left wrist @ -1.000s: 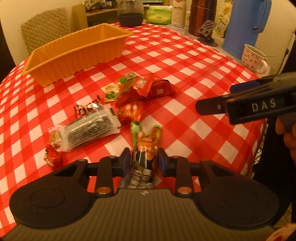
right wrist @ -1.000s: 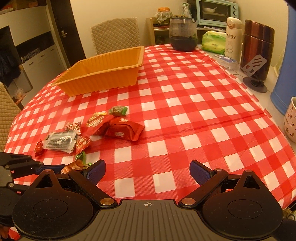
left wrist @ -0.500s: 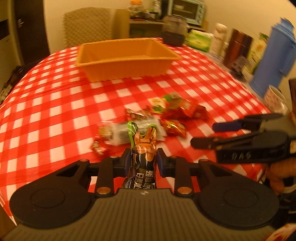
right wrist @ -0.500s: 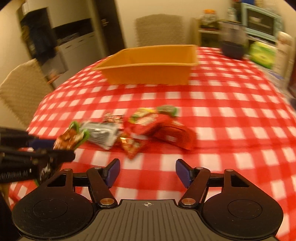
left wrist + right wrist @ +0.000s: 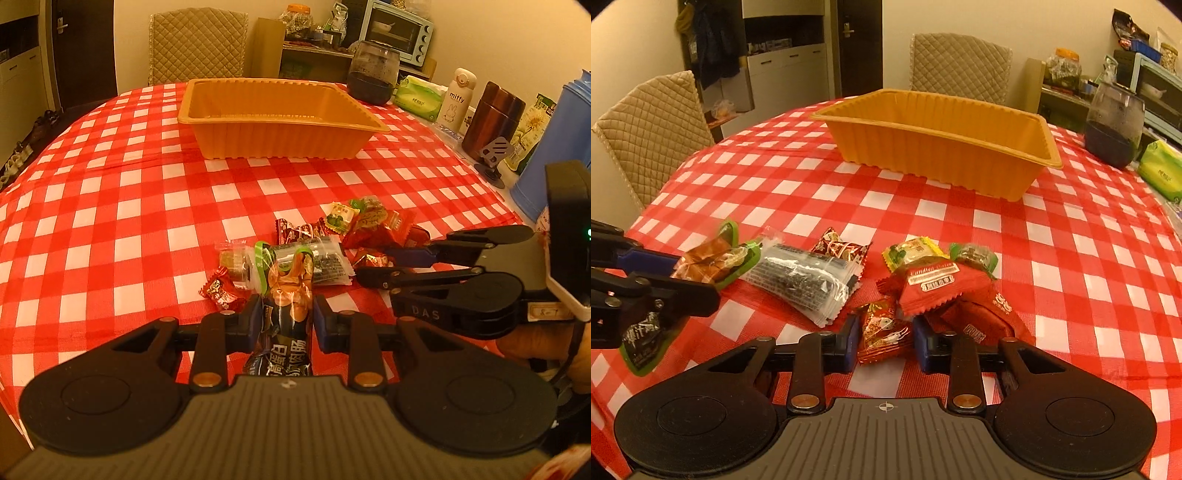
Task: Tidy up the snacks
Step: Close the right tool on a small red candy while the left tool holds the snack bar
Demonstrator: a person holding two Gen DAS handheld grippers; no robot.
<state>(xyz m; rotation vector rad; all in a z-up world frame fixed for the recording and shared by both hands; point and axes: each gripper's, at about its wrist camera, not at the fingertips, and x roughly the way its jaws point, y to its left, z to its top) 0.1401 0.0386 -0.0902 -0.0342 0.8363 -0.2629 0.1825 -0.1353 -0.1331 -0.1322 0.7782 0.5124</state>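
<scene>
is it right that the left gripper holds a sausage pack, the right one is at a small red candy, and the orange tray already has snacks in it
Not quite: the orange tray is empty, as the left wrist view shows. The rest stands: the left gripper is shut on the sausage pack, and the right gripper is closing its jaws around a small red candy that lies between them on the tablecloth.

The right gripper [image 5: 885, 339] is closing its jaws around a small red candy packet [image 5: 884, 332], which sits between the blue pads. Just ahead lie more red snack packs [image 5: 934, 286]; far beyond stands the orange tray [image 5: 942, 155].
</scene>
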